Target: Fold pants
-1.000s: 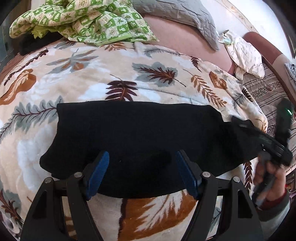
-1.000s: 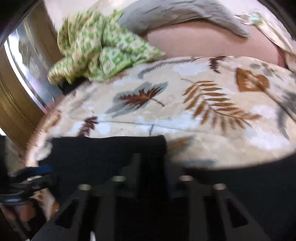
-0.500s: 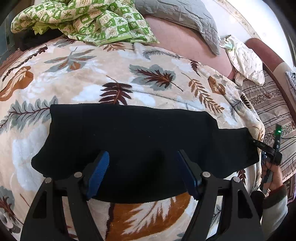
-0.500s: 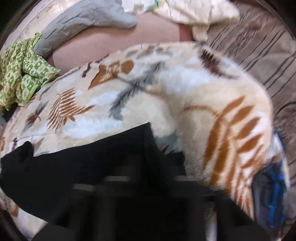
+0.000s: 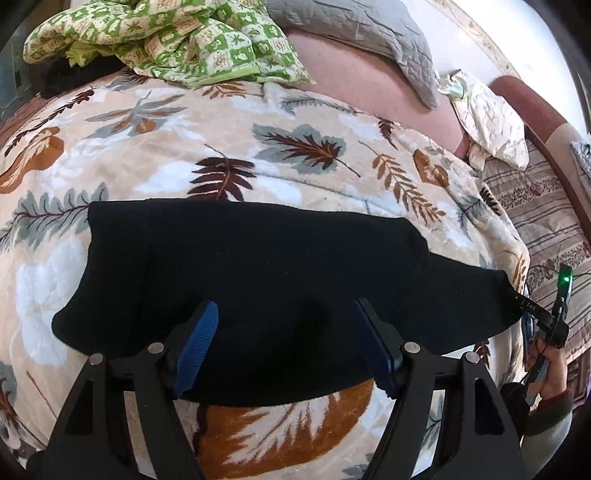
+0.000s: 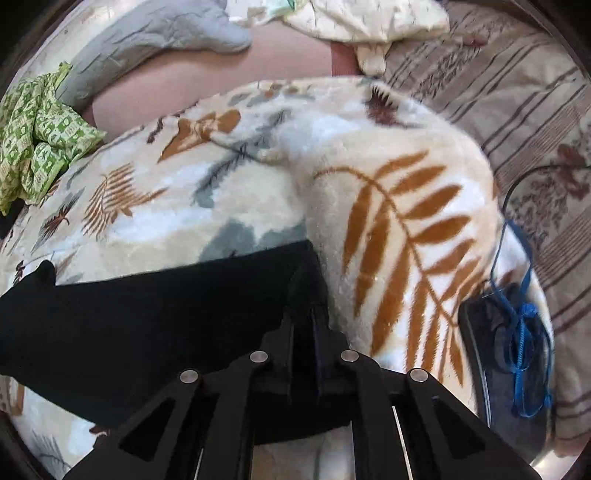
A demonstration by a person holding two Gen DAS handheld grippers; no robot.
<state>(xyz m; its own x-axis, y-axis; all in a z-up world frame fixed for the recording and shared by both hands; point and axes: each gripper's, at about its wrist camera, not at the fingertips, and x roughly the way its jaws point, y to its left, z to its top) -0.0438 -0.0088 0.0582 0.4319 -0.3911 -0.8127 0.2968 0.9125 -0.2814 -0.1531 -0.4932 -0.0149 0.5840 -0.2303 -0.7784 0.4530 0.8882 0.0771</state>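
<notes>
leaf-print blanket [image 5: 295, 147] | green patterned cloth [image 5: 177, 40] | grey pillow [image 5: 369, 33] | striped sheet [image 6: 498, 92]

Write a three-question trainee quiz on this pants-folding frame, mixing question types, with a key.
1. True or false: the left gripper is shut on the black pants.
2. Which gripper pinches the pants' end? A) left B) right C) neither
3. Fill in: the pants lie on a ___-patterned blanket.

Key: 1. False; its blue pads stand wide apart over the cloth. 2. B; the right gripper has its fingers together on the pants' edge. 3. Leaf.
</notes>
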